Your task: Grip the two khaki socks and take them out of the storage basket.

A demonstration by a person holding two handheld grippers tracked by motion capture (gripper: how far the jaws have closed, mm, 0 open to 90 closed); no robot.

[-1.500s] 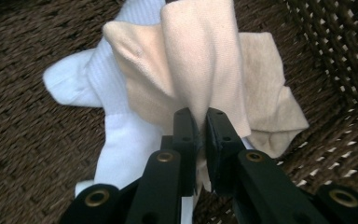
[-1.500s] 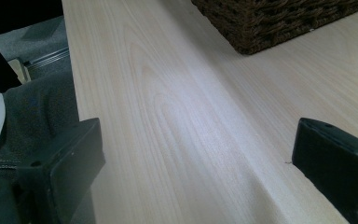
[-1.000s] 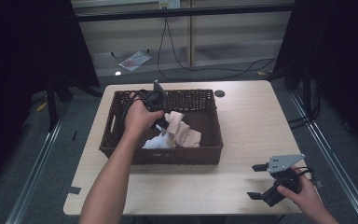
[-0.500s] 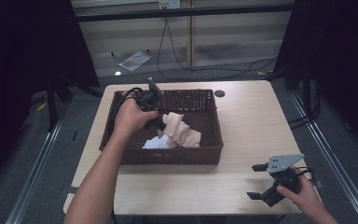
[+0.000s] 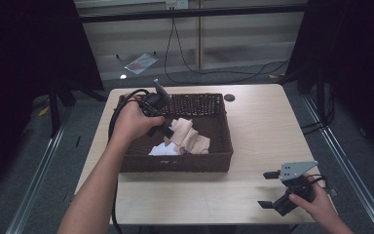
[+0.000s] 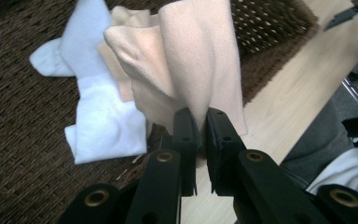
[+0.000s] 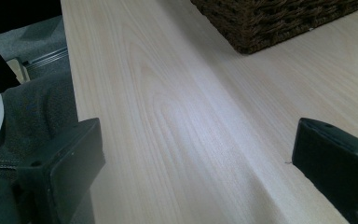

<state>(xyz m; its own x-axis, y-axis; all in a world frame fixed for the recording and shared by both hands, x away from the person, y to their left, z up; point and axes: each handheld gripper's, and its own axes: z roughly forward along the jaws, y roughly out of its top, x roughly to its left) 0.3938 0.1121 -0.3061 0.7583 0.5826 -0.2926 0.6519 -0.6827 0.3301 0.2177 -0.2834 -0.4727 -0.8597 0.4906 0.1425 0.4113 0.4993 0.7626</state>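
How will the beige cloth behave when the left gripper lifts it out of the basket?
Probably floppy: the beige cloth hangs in soft folds from where the left gripper pinches it. Likely light, since a small pinch holds it up. It may drag the white cloth that touches it in the basket.

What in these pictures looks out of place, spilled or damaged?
Nothing looks spilled or damaged. The only untidy part is inside the wicker basket: a white sock lies crumpled on its floor, and the left gripper is shut on a fold of beige cloth and holds it up. The right gripper is open over the bare table.
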